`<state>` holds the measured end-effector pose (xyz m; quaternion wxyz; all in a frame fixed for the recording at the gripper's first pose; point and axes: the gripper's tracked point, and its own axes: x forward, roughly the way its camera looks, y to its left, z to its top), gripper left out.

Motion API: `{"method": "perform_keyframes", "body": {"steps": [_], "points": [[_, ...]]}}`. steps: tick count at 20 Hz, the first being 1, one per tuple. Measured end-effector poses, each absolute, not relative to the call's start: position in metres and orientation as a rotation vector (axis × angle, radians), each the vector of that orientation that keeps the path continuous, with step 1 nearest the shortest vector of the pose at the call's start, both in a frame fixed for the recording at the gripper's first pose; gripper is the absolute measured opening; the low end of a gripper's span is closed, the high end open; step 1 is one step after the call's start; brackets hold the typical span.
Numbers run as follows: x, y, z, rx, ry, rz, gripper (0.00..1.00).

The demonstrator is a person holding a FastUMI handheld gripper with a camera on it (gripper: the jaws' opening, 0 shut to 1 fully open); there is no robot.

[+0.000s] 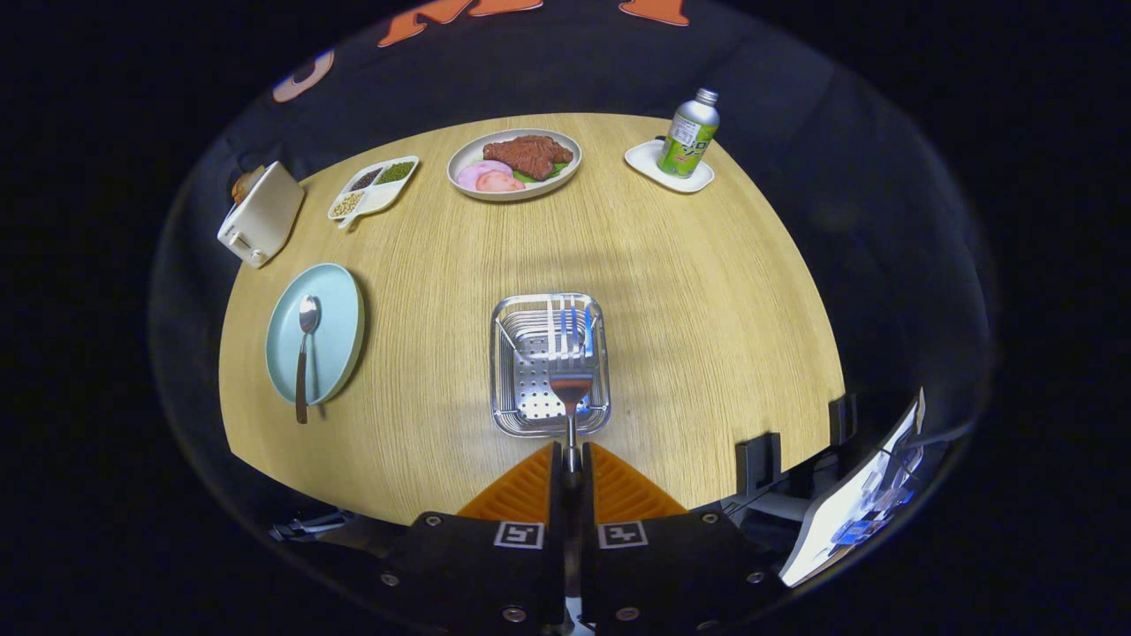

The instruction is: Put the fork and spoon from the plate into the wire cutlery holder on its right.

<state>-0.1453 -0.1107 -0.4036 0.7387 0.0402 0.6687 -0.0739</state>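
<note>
The counter [707, 291] is pale wood with a fine straight grain. The plate [340, 327] is light blue; the spoon [305, 353] on it has a shiny silver bowl and a dark brown handle. The cutlery holder [550, 364] is bright silver metal, its floor dotted with small holes. The fork [571, 353] is silver too. The toaster [261, 215] is cream white, and the bottle [689, 134] is green and white with a silver cap.

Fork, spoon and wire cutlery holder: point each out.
fork [570, 353], gripper view, on its head above the holder.
spoon [307, 314], gripper view, on its bowl, on the plate.
wire cutlery holder [505, 371], gripper view, on its left wall.
</note>
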Motion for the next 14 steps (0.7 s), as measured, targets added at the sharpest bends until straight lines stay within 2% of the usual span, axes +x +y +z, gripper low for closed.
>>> {"method": "perform_keyframes", "body": {"steps": [5, 11, 12, 14], "points": [[-0.119, -0.118, -0.391, 0.071, 1.379, -0.139, 0.12], [-0.054, -0.123, -0.345, 0.108, 1.048, -0.152, 0.15], [-0.045, -0.123, -0.331, 0.113, 0.974, -0.151, 0.19], [-0.021, -0.119, -0.301, 0.105, 0.828, -0.144, 0.39]]}}
